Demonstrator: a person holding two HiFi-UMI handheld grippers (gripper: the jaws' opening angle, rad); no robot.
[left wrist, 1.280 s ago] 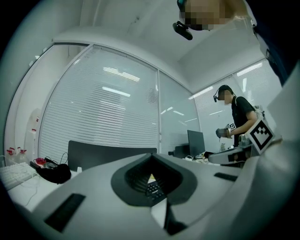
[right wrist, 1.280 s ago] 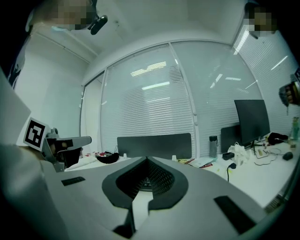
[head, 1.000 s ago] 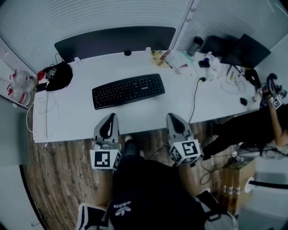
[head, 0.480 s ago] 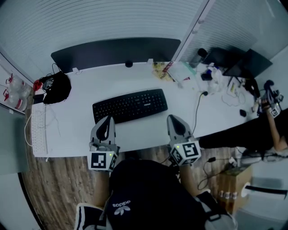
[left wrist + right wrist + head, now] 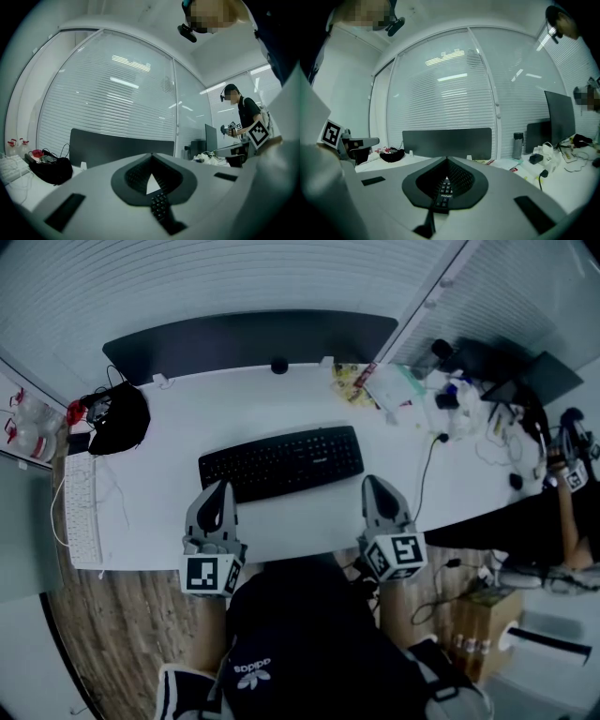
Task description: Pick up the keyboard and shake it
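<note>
On white desk (image 5: 234, 413) by blinds (image 5: 234, 277), keyboard (image 5: 281, 462)

1 white rectangular table (image 5: 234, 409). 2 keyboards: 1 black plastic keyboard (image 5: 281, 462), 1 white keyboard (image 5: 82, 512). 2 grey two-jaw tools: left tool (image 5: 223, 488) & right tool (image 5: 373, 484). 1 black soft bag (image 5: 122, 418). 1 dark divider panel (image 5: 253, 338).

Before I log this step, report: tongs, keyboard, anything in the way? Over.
Left tongs shut, empty. Right tongs shut, empty. Black keyboard flat on white desk, just ahead, not gripped. Nothing between.
</note>
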